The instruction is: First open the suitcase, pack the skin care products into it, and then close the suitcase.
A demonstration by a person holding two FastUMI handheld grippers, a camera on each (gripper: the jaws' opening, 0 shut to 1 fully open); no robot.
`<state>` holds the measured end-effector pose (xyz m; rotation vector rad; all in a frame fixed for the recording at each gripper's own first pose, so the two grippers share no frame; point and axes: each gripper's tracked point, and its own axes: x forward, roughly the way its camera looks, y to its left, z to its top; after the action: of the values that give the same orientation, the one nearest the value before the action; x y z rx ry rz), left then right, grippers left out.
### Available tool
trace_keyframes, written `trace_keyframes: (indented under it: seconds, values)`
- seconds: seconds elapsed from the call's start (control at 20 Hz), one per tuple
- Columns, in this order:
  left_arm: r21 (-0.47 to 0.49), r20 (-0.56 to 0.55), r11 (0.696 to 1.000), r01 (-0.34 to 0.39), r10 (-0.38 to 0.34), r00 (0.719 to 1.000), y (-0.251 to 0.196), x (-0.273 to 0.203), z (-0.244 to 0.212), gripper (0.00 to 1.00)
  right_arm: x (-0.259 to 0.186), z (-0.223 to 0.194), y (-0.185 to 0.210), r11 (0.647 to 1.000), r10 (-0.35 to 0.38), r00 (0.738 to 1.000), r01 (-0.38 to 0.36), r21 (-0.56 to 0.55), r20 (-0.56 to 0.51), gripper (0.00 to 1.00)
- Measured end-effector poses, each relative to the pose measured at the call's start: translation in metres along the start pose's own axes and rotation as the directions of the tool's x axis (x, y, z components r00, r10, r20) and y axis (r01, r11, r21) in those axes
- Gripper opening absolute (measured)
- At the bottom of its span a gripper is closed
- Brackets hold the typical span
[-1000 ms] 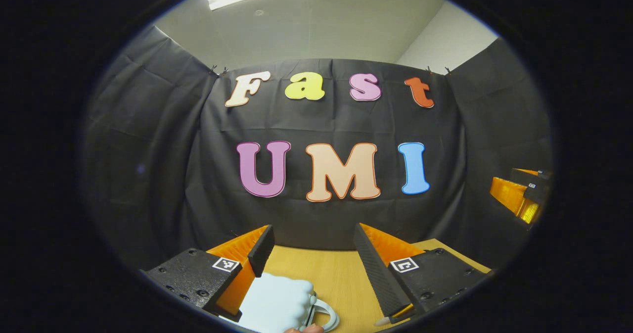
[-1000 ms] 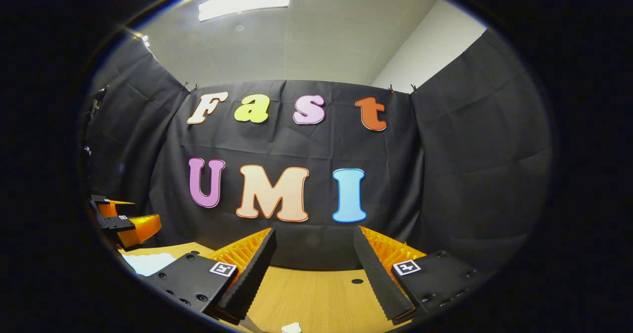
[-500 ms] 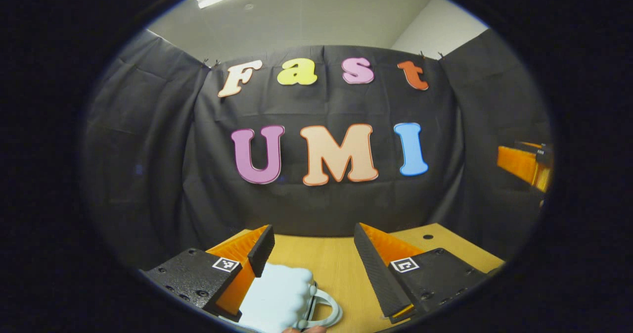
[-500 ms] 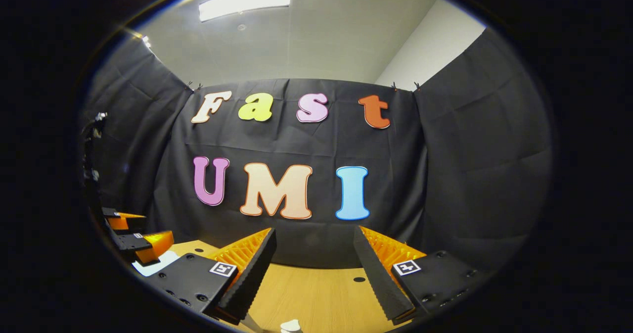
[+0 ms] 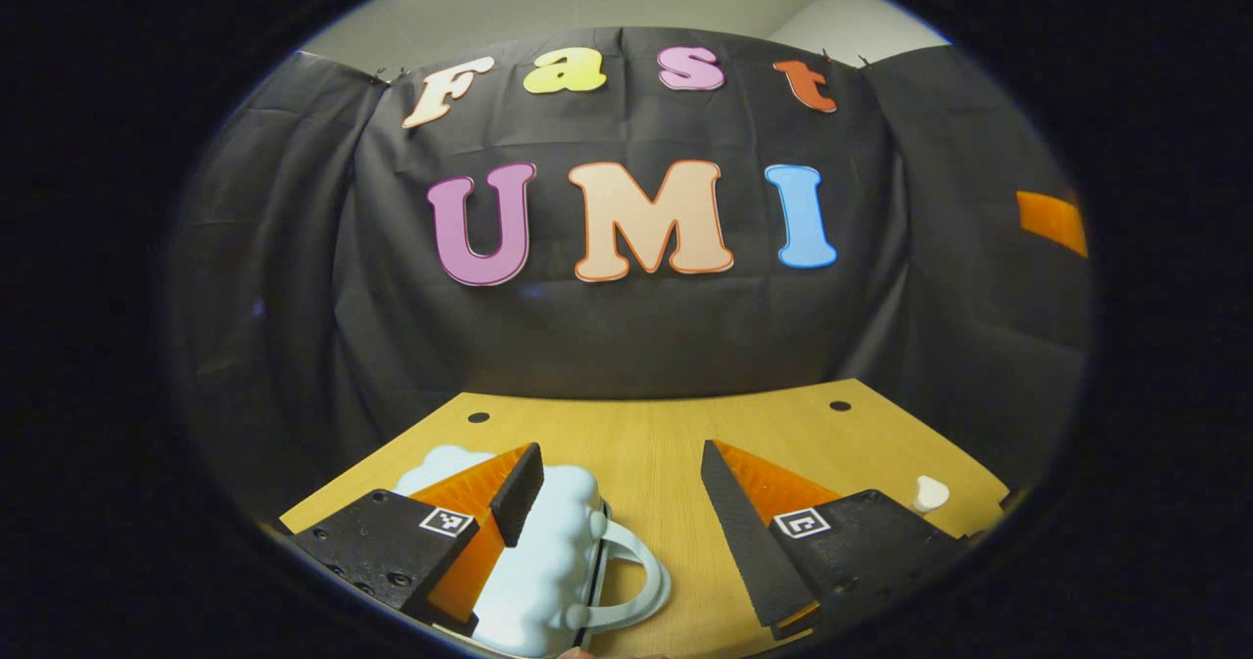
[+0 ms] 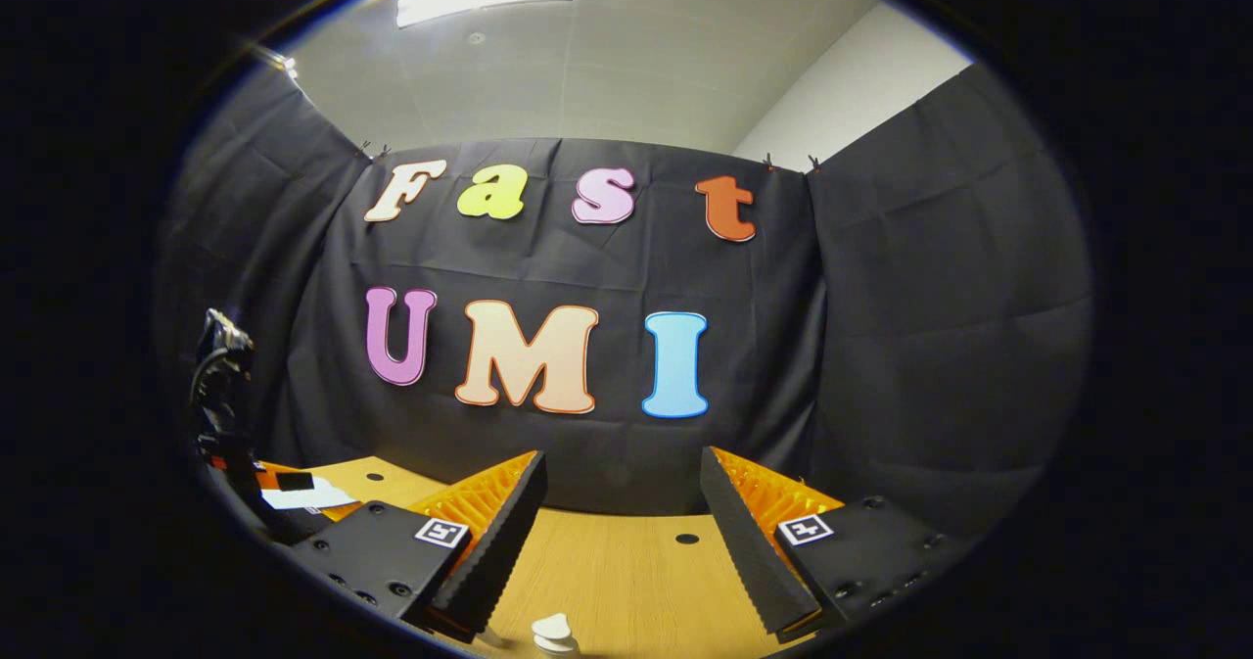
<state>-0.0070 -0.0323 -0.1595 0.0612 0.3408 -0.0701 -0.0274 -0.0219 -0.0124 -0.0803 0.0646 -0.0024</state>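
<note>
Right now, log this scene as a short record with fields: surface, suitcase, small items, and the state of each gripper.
surface: wooden table in front of the black cloth wall
suitcase: small pale blue suitcase, shut, handle toward the middle of the table
small item: white bottle top on the table, also seen at
left gripper: open, above the suitcase, one finger over its top, holding nothing
right gripper: open, empty, bottle top low between its fingers
task stage: suitcase not yet opened
</note>
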Motion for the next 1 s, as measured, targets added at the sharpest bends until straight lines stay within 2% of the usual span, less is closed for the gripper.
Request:
trace_keyframes:
  seconds: [0.45, 1.0]
  values:
    - [0.021, -0.17, 0.999, 0.043, -0.039, 0.985, -0.018, 0.013, -0.073, 0.94, -0.011, -0.017, -0.011, 0.999, -0.039, 0.998, 0.038, -0.024, -0.056, 0.98]
    - [-0.018, -0.361, 0.998, 0.063, -0.065, 0.93, -0.027, 0.03, -0.144, 0.94, -0.022, -0.031, -0.013, 0.996, -0.051, 0.993, 0.043, -0.078, -0.102, 0.98]
